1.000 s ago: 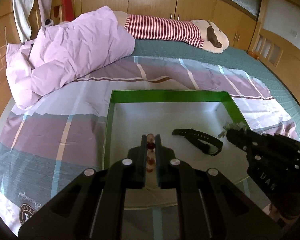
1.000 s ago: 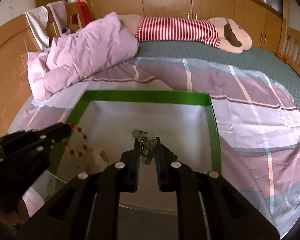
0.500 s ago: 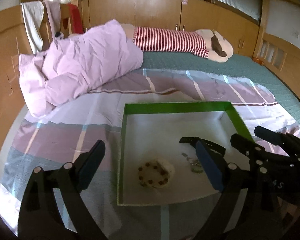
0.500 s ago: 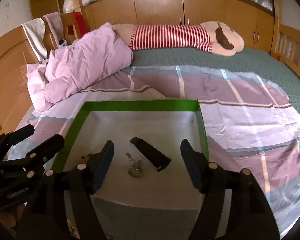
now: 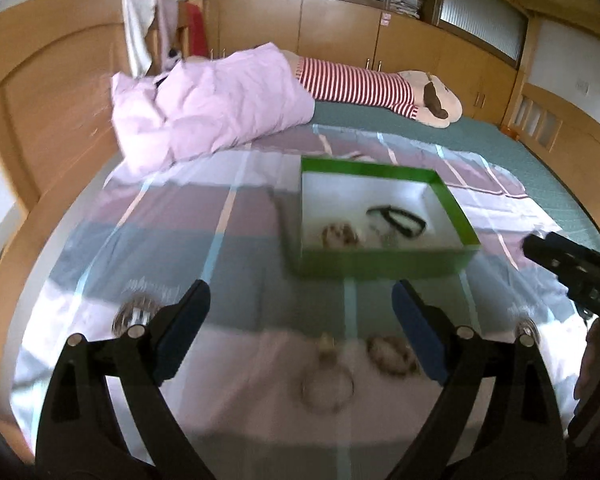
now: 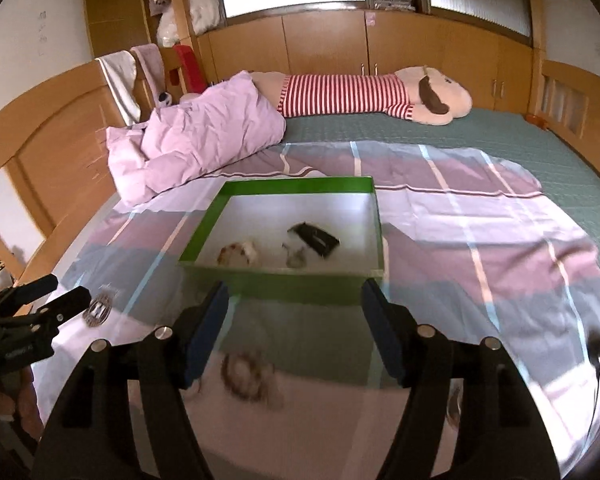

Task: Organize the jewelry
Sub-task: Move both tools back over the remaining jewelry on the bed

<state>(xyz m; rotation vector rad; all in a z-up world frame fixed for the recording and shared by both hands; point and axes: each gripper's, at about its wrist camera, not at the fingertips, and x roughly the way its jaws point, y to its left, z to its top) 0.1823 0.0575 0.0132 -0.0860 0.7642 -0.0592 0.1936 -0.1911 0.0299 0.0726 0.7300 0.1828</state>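
Blue-padded left gripper (image 5: 300, 332) jaws spread wide, empty; right gripper (image 6: 296, 328) likewise spread, nothing between. Beaded bracelet (image 5: 340, 234), black strap (image 5: 400, 220) lie in green box (image 5: 380, 264) mid-bedspread (image 5: 180, 216); blurred jewelry (image 5: 392, 354) near front edge.

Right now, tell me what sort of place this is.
Most likely a bedroom. The work surface is a bed with a striped sheet, a crumpled pink duvet and a long plush toy in a striped shirt, with wooden cupboards along the wall behind.

Bead bracelet (image 6: 238, 253), black strap (image 6: 316, 238) inside green box (image 6: 204, 234)
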